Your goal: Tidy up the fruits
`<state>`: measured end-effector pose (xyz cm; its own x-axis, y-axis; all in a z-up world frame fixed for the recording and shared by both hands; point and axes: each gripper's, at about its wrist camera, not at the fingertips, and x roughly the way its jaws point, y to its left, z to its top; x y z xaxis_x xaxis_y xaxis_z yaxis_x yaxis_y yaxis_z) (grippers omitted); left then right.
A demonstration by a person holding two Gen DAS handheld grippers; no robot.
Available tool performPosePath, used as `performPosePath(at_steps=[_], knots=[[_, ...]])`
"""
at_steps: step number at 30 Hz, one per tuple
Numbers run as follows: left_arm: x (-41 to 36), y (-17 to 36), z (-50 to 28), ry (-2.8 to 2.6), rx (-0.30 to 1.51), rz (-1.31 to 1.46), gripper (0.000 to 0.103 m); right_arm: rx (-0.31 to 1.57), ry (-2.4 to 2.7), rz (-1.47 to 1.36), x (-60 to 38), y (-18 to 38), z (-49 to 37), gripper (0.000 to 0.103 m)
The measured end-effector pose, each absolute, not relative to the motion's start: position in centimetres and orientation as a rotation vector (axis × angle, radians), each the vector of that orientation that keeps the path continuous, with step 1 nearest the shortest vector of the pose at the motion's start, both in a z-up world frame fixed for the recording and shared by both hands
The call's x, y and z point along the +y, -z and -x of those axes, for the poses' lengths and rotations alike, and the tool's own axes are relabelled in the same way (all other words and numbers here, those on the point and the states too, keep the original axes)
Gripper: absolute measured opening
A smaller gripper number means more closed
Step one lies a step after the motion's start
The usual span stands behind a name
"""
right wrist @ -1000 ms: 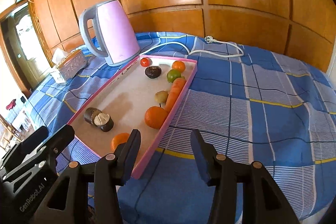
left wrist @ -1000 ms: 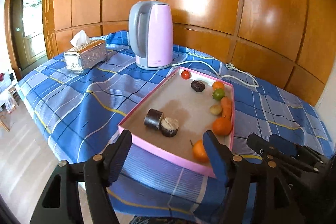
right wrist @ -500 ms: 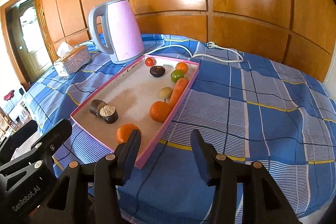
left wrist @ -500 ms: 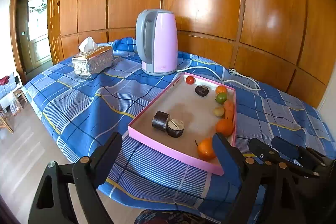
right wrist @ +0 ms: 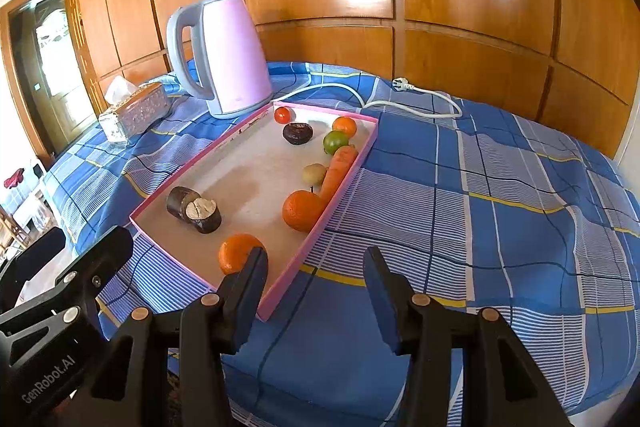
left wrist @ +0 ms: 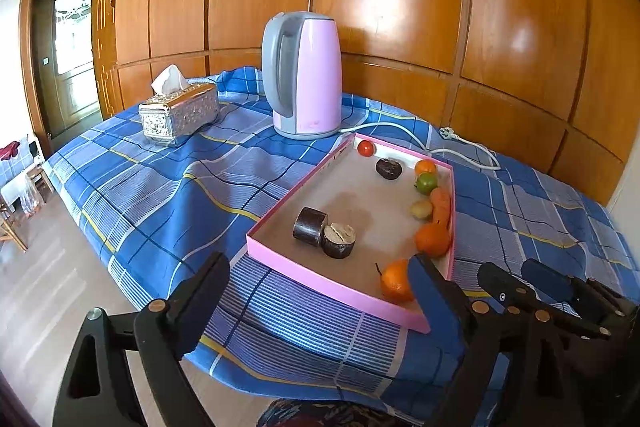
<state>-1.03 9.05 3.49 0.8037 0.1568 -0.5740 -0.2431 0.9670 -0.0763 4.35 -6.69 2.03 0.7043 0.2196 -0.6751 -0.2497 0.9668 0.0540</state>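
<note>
Over the last second both views had drawn back: the pink tray shrank toward mid-frame and more of the worktop showed at lower left. Nothing in the tray had shifted. The fruits stayed inside it, most lined along its right wall: two oranges, a carrot, a lime. Two dark pieces sat at mid-left. The left gripper and right gripper both had their fingers wide and held nothing, clear of the tray. That retreat fits either a finished tidy-up or a pause before reaching in.
</note>
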Motion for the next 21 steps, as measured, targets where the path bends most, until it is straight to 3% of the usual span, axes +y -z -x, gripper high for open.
performPosePath(at_steps=[21], knots=[[9.55, -3.42, 0.98, -0.223, 0.604, 0.158, 0.093, 0.744, -0.259, 0.050, -6.52, -2.00, -4.44, 0.050]])
